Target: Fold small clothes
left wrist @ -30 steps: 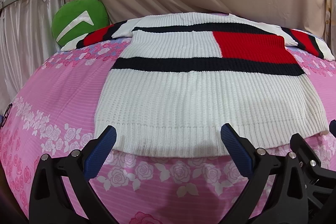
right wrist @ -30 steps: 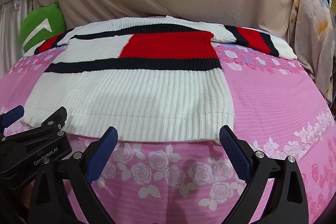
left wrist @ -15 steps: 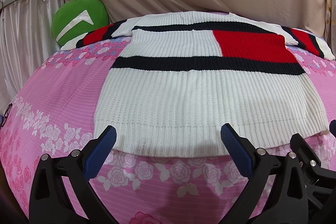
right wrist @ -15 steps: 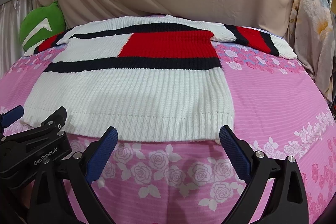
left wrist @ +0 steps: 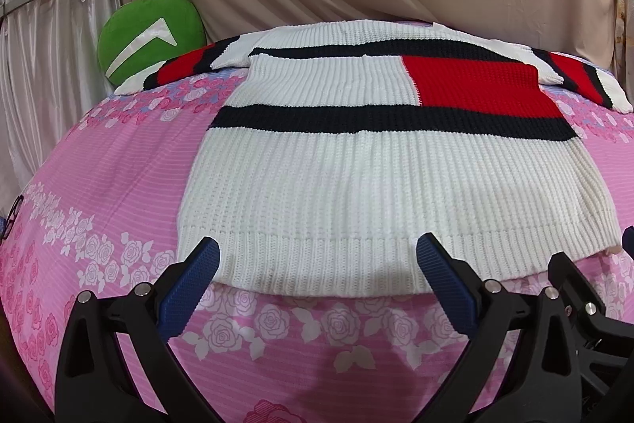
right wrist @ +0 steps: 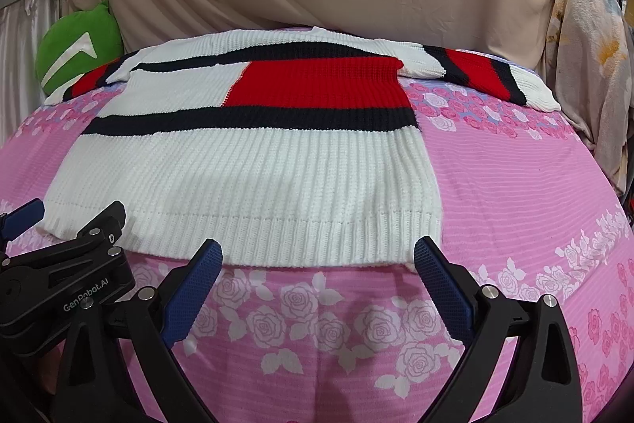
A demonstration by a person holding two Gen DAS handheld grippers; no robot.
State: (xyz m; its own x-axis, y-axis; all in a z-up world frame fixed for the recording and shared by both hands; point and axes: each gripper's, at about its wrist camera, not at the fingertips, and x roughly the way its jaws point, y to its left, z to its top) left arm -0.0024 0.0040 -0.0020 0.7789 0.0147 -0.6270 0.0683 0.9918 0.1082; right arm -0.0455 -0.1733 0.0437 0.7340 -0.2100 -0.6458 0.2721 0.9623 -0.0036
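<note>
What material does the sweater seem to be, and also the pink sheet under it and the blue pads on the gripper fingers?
Sweater: a thick rib knit, likely wool or acrylic; raised vertical ribs and a matte, soft surface show. Pink sheet: thin woven fabric, probably cotton or polyester, smooth with a printed rose pattern. Blue pads: they look like rubber or textured plastic, with a fine grid of dots and a matte finish.

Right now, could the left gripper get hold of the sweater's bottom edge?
Probably yes. The left gripper hangs open just in front of the knitted sweater's ribbed hem, with only bare pink bedsheet around. The right gripper is beside it, not in between.
</note>
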